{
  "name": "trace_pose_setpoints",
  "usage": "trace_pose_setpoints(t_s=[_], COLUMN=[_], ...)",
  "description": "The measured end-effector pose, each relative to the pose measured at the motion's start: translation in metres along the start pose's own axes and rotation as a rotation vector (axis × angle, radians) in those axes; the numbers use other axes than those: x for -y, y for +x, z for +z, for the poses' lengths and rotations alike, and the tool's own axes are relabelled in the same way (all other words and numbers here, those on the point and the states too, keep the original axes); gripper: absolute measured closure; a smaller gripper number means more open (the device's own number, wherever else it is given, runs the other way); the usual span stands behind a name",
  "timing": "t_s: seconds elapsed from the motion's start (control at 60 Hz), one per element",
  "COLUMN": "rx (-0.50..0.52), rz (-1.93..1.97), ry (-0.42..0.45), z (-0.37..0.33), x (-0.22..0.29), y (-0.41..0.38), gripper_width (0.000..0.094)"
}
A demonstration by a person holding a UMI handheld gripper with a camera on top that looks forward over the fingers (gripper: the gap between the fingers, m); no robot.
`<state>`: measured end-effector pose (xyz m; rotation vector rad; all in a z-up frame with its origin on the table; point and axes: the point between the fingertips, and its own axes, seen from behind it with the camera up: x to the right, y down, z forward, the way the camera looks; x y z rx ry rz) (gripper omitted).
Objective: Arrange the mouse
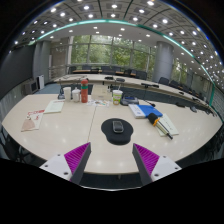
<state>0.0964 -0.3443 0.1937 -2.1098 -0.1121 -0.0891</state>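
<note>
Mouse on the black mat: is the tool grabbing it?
No, the mouse lies on its mouse pad beyond the tool, whose open fingers hold nothing.

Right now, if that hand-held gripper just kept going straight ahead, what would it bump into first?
Most likely the black mouse on its dark mouse pad, just ahead of the open hand-held gripper; depth is hard to judge.

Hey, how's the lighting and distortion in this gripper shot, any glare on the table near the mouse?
Gripper view: strong fisheye, table edges and ceiling lights bow into curves; even overhead lighting, soft sheen on the tabletop, no harsh glare on the mouse or its round mouse pad; far windows bright; gripper fingers open, mouse just ahead of them.
</note>
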Motion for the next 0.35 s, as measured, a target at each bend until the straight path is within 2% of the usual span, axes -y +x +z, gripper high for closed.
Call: trace_pose_setpoints(t_s=[0.35], rx=[-0.037], rz=[0.061], ry=[0.048], z=[-0.033], x=[-0.001], y=[0.007], gripper_width=[0.0082])
